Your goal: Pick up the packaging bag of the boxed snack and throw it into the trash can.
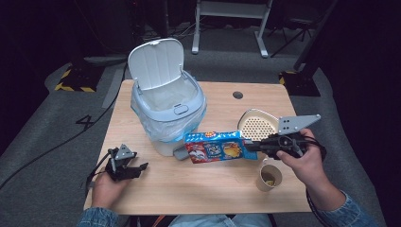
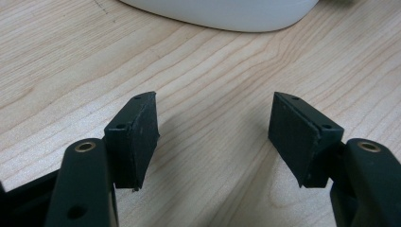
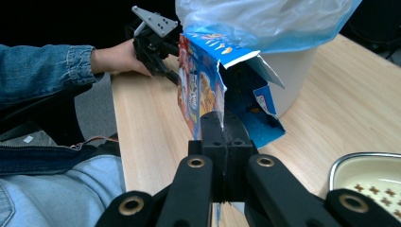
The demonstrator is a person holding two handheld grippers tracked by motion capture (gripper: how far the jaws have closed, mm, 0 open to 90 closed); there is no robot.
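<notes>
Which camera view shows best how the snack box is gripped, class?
The right gripper view: the right gripper is shut on a flap of the open blue snack box. The high view shows the whole box held beside the bin. The left gripper view looks at bare table.

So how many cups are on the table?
1. The paper cup stands near the table's front edge, just below the right gripper holding the blue box. Nothing suggests another is hidden.
</notes>
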